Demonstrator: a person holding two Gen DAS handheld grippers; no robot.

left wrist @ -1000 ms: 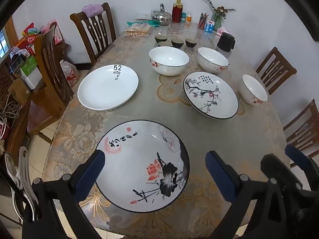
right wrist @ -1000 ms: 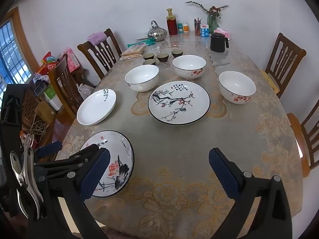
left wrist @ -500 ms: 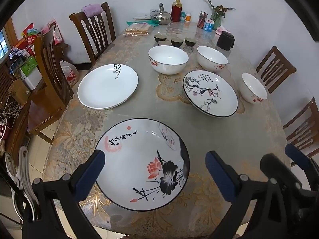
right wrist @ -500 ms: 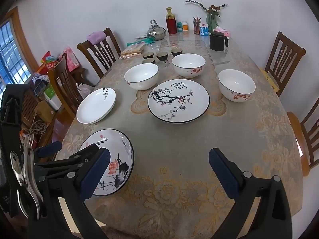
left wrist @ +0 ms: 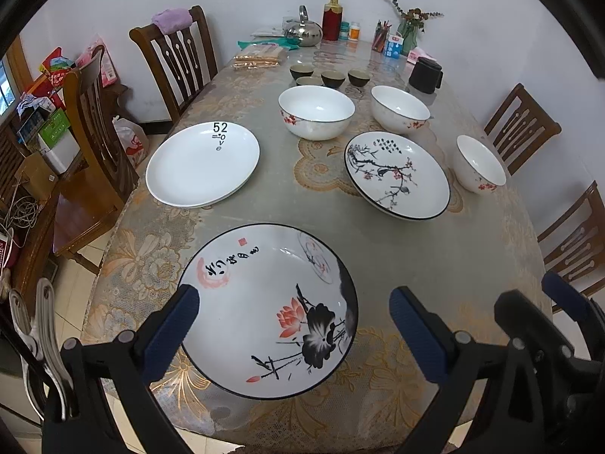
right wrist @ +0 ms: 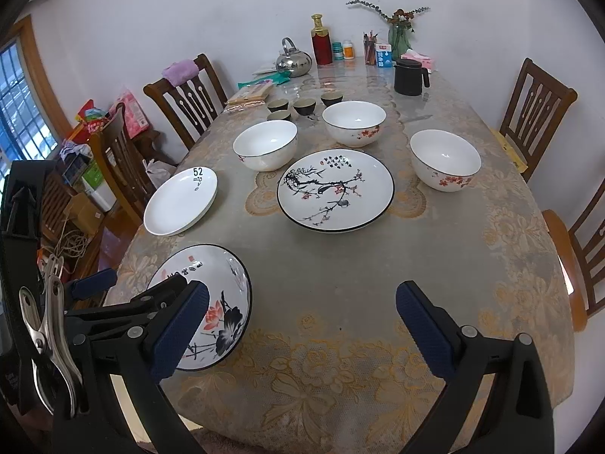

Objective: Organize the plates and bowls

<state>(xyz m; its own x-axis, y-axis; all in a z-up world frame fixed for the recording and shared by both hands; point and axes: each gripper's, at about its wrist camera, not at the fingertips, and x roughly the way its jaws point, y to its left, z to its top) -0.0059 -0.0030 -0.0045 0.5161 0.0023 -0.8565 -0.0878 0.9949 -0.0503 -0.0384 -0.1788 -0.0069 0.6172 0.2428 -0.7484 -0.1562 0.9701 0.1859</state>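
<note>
Nearest on the lace-covered table [left wrist: 435,249] lies a black-rimmed lotus plate [left wrist: 264,310] [right wrist: 223,299]. My left gripper [left wrist: 291,325] hovers open above its near half, one finger on either side. Further back lie a plain white plate marked "52" [left wrist: 202,166] [right wrist: 179,202] and a plum-blossom plate [left wrist: 397,174] [right wrist: 334,189]. Three white bowls with red blossoms [left wrist: 315,111] [left wrist: 399,108] [left wrist: 480,164] stand behind them. My right gripper [right wrist: 302,314] is open over bare tablecloth, right of the lotus plate and holding nothing.
Small dark teacups [right wrist: 302,108], a steel kettle [right wrist: 293,60], a red bottle [right wrist: 321,43], a black jug [right wrist: 408,77] and a vase [right wrist: 399,36] crowd the far end. Wooden chairs [left wrist: 177,56] [right wrist: 535,106] ring the table. Its near edge lies just below the grippers.
Almost nothing: both views drift very slightly. Both grippers stay open and no dish has moved.
</note>
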